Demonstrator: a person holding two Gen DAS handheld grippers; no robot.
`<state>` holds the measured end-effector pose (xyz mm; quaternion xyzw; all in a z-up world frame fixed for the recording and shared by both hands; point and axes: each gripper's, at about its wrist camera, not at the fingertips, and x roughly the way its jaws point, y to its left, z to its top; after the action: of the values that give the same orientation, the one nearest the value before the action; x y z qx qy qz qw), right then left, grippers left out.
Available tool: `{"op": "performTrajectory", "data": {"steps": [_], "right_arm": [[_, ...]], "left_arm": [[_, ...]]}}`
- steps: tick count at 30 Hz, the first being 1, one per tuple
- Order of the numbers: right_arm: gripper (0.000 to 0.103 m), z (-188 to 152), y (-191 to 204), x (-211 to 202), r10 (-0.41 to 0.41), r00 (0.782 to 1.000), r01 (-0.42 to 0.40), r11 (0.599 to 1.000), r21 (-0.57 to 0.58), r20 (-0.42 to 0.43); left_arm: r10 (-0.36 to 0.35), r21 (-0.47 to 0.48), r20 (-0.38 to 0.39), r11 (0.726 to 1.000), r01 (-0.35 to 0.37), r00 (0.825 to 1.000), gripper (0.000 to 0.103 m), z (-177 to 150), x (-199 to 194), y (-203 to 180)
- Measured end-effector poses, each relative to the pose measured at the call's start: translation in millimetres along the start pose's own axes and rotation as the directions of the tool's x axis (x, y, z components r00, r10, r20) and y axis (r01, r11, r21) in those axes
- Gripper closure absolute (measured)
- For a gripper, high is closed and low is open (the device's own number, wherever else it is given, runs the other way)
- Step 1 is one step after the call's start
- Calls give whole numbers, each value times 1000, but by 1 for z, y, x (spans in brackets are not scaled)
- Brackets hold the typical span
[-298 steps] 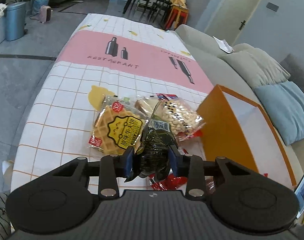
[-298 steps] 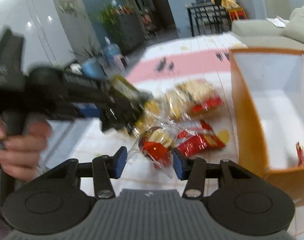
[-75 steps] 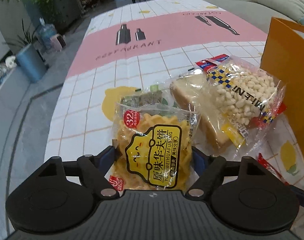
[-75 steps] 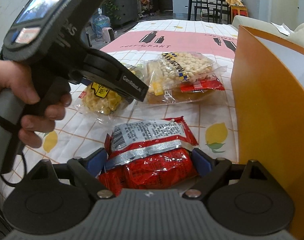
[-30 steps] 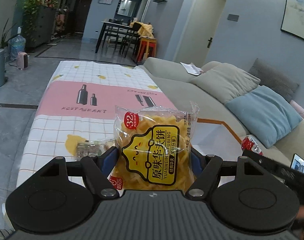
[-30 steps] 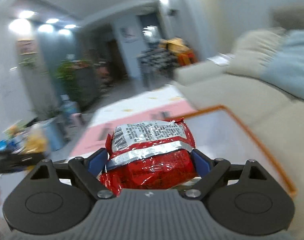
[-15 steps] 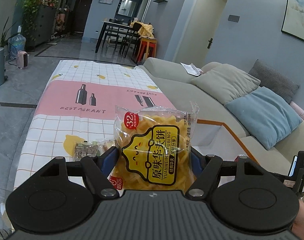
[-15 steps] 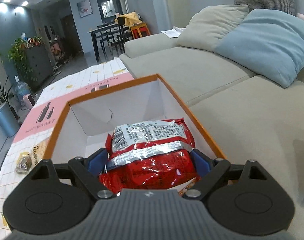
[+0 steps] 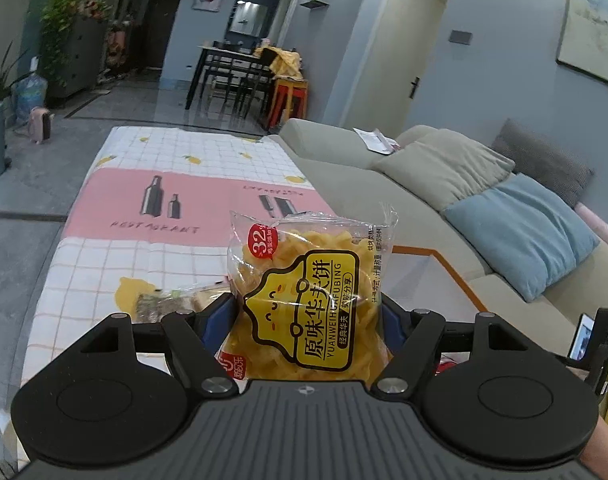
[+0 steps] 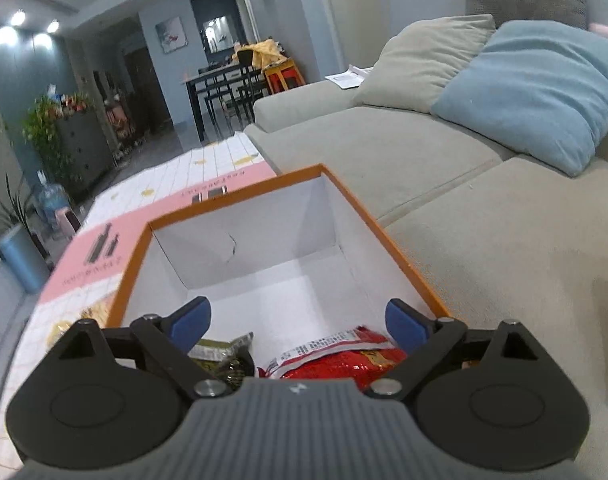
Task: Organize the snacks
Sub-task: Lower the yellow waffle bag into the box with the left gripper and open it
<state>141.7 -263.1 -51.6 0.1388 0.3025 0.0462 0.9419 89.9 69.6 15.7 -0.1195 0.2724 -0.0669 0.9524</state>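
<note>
**A:** How will the waffle packet (image 9: 304, 300) handle?

**B:** Light, crinkly, slippery, brittle inside. My left hand-held gripper (image 9: 306, 320) clamps its lower sides, low centre of frame, tilted slightly down.

**A:** And the right?

**B:** My right hand-held gripper (image 10: 299, 322) has just been opening, empty; the red packet (image 10: 336, 356) lies in the orange box (image 10: 223, 204) beyond.

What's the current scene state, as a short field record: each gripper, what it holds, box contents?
left gripper: shut on the yellow clear-plastic waffle snack bag, held upright above the checked tablecloth
right gripper: open over the box; its jaws have just been opening, nothing gripped between the blue fingers
orange-rimmed white cardboard box: holds the red foil snack packet and a dark green packet
red foil snack packet: lying below the right gripper, free of the pads
still on tablecloth: a small clear-wrapped snack, partly hidden
</note>
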Motion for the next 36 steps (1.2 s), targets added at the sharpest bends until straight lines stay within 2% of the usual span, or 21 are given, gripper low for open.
{"op": "performTrajectory", "data": {"steps": [5, 11, 16, 21, 27, 31, 36], "right_arm": [[11, 2, -3, -7, 34, 999, -35, 999, 31, 9], [11, 6, -7, -16, 54, 998, -55, 998, 32, 36], [11, 9, -12, -23, 48, 996, -51, 998, 35, 68], [11, 13, -24, -23, 56, 995, -63, 995, 79, 79], [11, 14, -38, -16, 57, 996, -66, 988, 140, 67], [11, 15, -42, -12, 64, 997, -72, 982, 172, 50], [10, 17, -39, -11, 78, 996, -86, 984, 154, 53]], "left_arm": [[-23, 44, -15, 999, 23, 1000, 19, 3, 14, -31], [-54, 106, -83, 992, 63, 995, 19, -1, 39, -69], [-37, 113, -120, 992, 51, 992, 19, -6, 63, -89], [13, 138, -153, 990, 8, 988, 19, -8, 88, -102], [125, 146, -215, 985, -95, 969, 19, -5, 120, -113], [152, 176, -205, 978, -116, 967, 19, -2, 130, -123], [184, 178, -203, 973, -149, 962, 19, 3, 142, -130]]}}
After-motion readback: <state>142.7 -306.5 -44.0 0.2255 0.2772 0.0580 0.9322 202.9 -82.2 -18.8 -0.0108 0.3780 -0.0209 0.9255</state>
